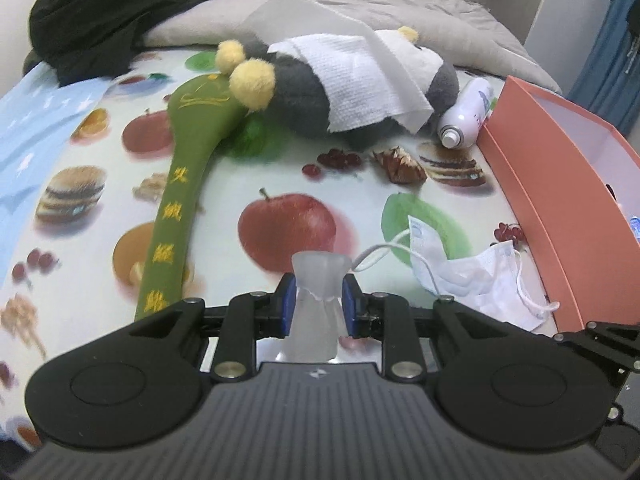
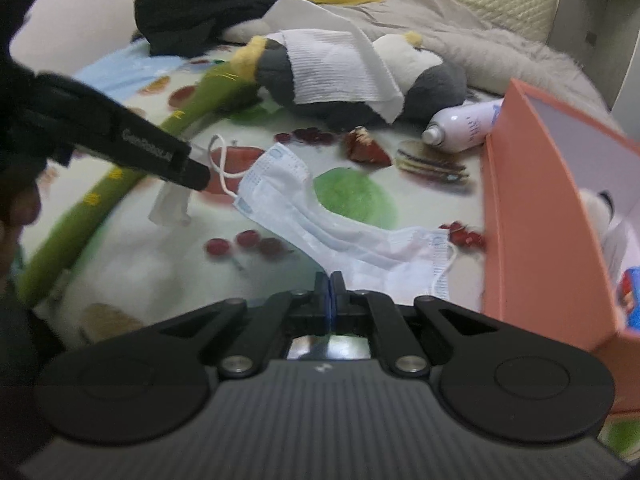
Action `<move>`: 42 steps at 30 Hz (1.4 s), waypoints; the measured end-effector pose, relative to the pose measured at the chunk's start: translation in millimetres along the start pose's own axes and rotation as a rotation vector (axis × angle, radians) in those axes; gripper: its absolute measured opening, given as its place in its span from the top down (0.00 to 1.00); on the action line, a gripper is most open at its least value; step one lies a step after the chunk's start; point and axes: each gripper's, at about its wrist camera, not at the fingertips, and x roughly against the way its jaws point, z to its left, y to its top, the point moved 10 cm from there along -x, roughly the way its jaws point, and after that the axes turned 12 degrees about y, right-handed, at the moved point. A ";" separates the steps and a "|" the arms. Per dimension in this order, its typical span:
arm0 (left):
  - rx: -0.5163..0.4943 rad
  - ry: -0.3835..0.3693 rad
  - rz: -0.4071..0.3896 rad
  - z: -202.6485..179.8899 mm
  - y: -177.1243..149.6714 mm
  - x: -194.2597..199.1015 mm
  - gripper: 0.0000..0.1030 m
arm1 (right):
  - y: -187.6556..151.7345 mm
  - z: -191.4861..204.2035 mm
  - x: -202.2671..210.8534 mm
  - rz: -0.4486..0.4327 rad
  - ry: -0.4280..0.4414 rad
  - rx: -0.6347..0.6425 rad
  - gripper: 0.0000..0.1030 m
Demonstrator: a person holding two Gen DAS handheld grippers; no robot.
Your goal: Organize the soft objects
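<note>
- The left gripper (image 1: 319,304) had its fingers closed partway on a small crumpled piece of translucent plastic (image 1: 318,280), which stuck up between the blue pads.
- The right gripper (image 2: 330,298) had its fingers pressed fully together, with nothing between them.
- Just ahead of the right fingers, and off to the right of the left ones, a face mask (image 2: 340,216) lay loose on the fruit-print bed sheet (image 1: 224,200), close beside the pink box (image 2: 532,200).
- The box stood open to the right of both pairs of fingers; something white and a blue item showed inside, so I judged some sorting done already.
- To the left of the left fingers a long green cushion (image 1: 176,208) ran away across the sheet.
- Farther ahead lay a grey plush toy (image 1: 304,96) with a white tissue (image 1: 360,80) draped over it, and a spray can (image 1: 466,112) beside the box.
- Beyond those sat black clothing (image 1: 104,12) and a grey blanket (image 1: 400,12).
- Most soft things remained outside the box, so the task looked early.
</note>
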 end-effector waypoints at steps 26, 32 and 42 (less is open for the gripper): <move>0.041 -0.009 -0.001 20.3 -27.5 -2.7 0.72 | -1.9 -34.9 -36.5 0.001 -0.033 -0.146 0.27; 0.055 -0.003 0.000 26.6 -31.3 -3.0 0.72 | -1.8 -31.5 -45.6 0.018 -0.013 -0.111 0.26; 0.062 -0.010 -0.005 26.2 -30.6 -1.0 0.72 | -0.3 -15.7 -46.7 0.045 0.030 -0.081 0.60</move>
